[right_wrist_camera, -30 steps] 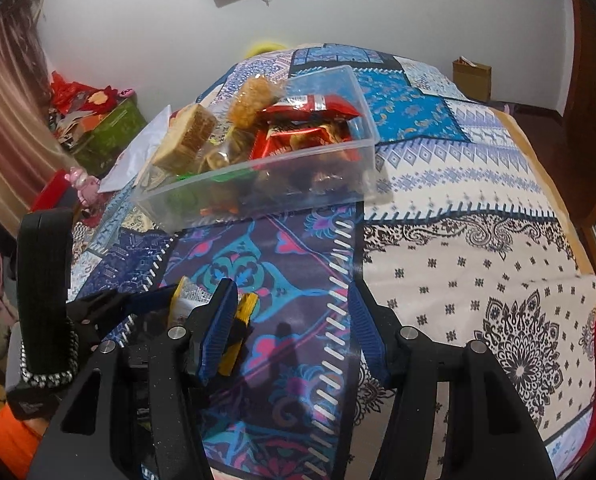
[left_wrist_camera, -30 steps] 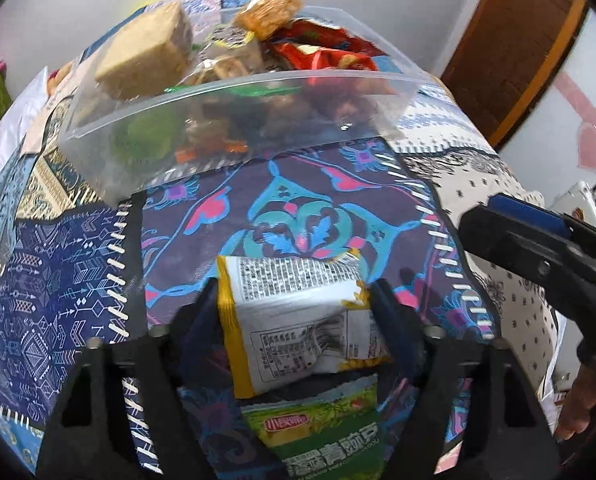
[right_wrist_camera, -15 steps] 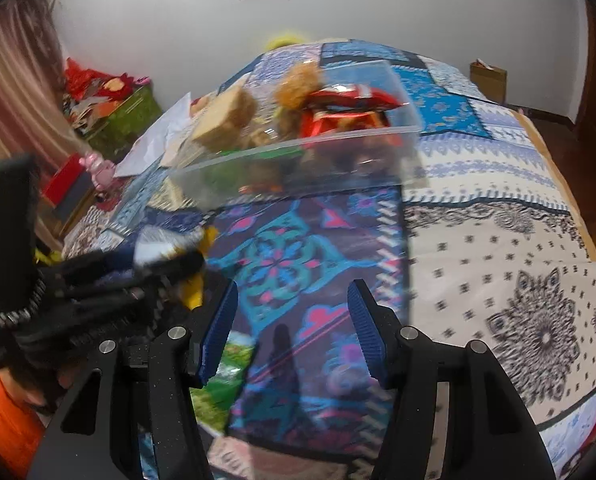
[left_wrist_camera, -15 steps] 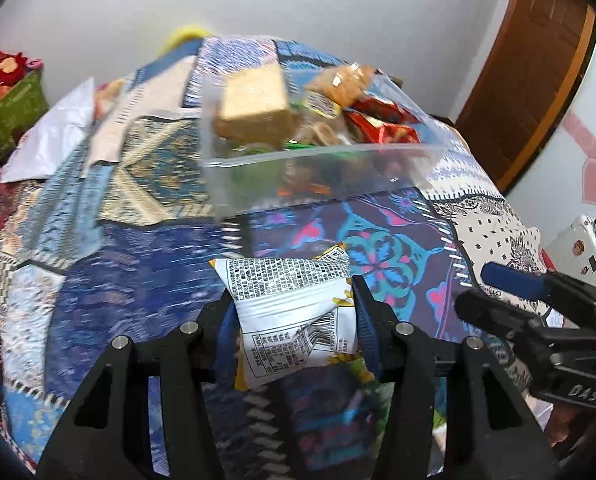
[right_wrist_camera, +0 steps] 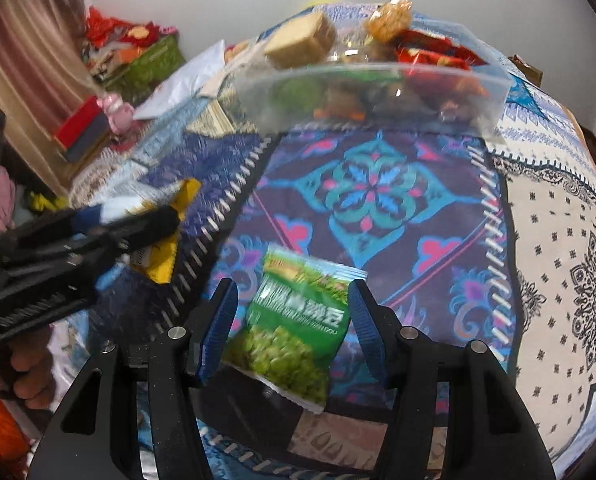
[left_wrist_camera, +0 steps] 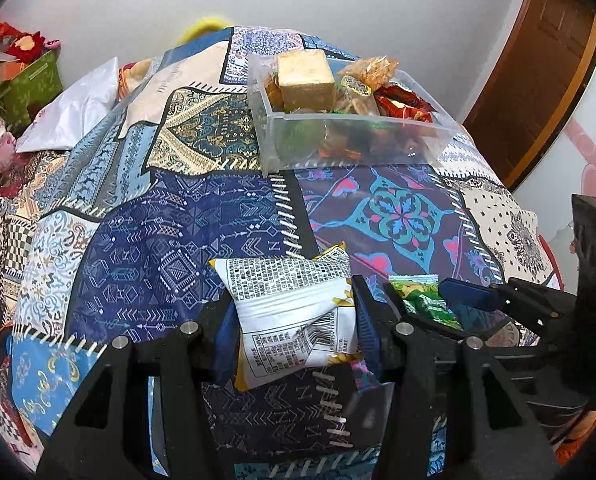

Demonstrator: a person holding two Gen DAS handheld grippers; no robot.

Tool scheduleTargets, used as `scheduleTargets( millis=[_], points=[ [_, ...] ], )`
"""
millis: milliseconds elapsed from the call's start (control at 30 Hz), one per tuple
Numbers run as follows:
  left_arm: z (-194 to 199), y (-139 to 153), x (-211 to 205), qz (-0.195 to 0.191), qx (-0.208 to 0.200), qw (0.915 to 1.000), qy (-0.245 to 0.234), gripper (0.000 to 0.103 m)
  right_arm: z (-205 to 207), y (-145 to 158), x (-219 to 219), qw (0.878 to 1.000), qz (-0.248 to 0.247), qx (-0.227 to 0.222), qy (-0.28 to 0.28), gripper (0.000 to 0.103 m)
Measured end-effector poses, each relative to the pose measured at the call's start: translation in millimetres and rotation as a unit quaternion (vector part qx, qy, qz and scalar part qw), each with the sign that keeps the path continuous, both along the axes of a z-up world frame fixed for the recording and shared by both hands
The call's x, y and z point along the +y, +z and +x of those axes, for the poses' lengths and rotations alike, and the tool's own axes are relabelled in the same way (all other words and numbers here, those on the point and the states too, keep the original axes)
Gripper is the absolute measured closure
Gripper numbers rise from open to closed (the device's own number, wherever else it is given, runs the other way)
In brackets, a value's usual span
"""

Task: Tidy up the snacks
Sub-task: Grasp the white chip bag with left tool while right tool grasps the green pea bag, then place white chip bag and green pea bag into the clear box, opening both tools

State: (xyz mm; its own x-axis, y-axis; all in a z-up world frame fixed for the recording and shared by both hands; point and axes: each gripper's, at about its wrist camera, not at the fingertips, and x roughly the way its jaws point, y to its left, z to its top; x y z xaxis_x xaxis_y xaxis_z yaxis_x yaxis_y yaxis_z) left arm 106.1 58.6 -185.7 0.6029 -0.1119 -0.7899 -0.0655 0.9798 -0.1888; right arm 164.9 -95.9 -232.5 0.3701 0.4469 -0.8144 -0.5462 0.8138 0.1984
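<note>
Already the clear plastic bin on the patchwork bedspread is well filled: a tan block-shaped snack, an orange crispy snack bag and red packets are piled above its rim, so most of the sorting seems done.

Two packets are still outside it. The left claw grips a white and yellow snack packet between its blue pads, lifted above the bedspread with its printed back toward the camera. The right claw has its jaws apart around a green pea snack packet. The packet sits between the pads, but the view is blurred, and I cannot tell if the pads press it already or if it lies on the bedspread.

The bin stands well apart from both claws, further up the bed. I judge that what is left is to carry these two packets over and put them in the bin. Because the pile is already high, a packet could slide off.
</note>
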Motion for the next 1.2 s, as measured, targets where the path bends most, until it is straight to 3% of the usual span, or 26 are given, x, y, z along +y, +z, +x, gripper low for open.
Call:
scheduleTargets(
  millis=[200,333,500,567,633,733,833,900,967,1033,1100,1200],
  points=[
    [-0.3,-2.1,-2.7,-0.008,0.0,1.0,-0.002,0.052,1.6,-1.8,-4.3,1.0,0.006,0.003,0.004,0.049],
    [1.8,-0.6,-5.6,-0.008,-0.002,1.0,-0.004,0.052,1.3,-0.3,-12.1,1.0,0.015,0.003,-0.004,0.06],
    [7.8,3.0,-8.0,-0.009,-0.006,0.9999,-0.005,0.052,0.8,4.9,-22.8,1.0,0.028,-0.001,-0.014,0.065],
    [11.3,5.1,-8.8,-0.009,-0.008,0.9999,-0.006,0.052,2.3,8.7,-26.6,0.999,0.038,-0.001,-0.016,0.069],
    [15.2,8.1,-9.9,-0.008,-0.012,0.9999,-0.007,0.052,5.4,13.8,-29.9,0.999,0.049,0.0,-0.015,0.088],
    [22.7,13.9,-11.8,-0.01,-0.021,0.9997,-0.008,0.052,12.7,24.4,-35.4,0.998,0.046,-0.018,-0.026,0.092],
    [28.9,16.8,-12.3,-0.014,-0.026,0.9996,-0.006,0.052,16.7,26.3,-36.3,0.999,0.038,-0.02,-0.025,0.092],
    [32.4,15.6,-12.9,-0.015,-0.025,0.9996,-0.006,0.052,18.1,24.0,-38.4,0.999,0.039,-0.012,-0.028,0.085],
    [35.2,12.1,-13.5,-0.016,-0.02,0.9996,-0.006,0.052,18.0,19.1,-39.9,0.999,0.023,-0.014,-0.035,0.059],
    [36.6,7.5,-14.3,-0.019,-0.013,0.9997,-0.008,0.052,16.9,13.6,-41.8,0.999,0.014,-0.012,-0.039,0.05],
    [36.2,3.7,-15.2,-0.02,-0.009,0.9997,-0.009,0.052,17.1,3.8,-43.4,0.999,0.023,0.013,-0.033,0.05],
    [35.6,-0.9,-14.7,-0.022,-0.003,0.9997,-0.008,0.052,14.1,1.7,-42.6,0.999,0.018,0.006,-0.029,0.05]
  ],
)
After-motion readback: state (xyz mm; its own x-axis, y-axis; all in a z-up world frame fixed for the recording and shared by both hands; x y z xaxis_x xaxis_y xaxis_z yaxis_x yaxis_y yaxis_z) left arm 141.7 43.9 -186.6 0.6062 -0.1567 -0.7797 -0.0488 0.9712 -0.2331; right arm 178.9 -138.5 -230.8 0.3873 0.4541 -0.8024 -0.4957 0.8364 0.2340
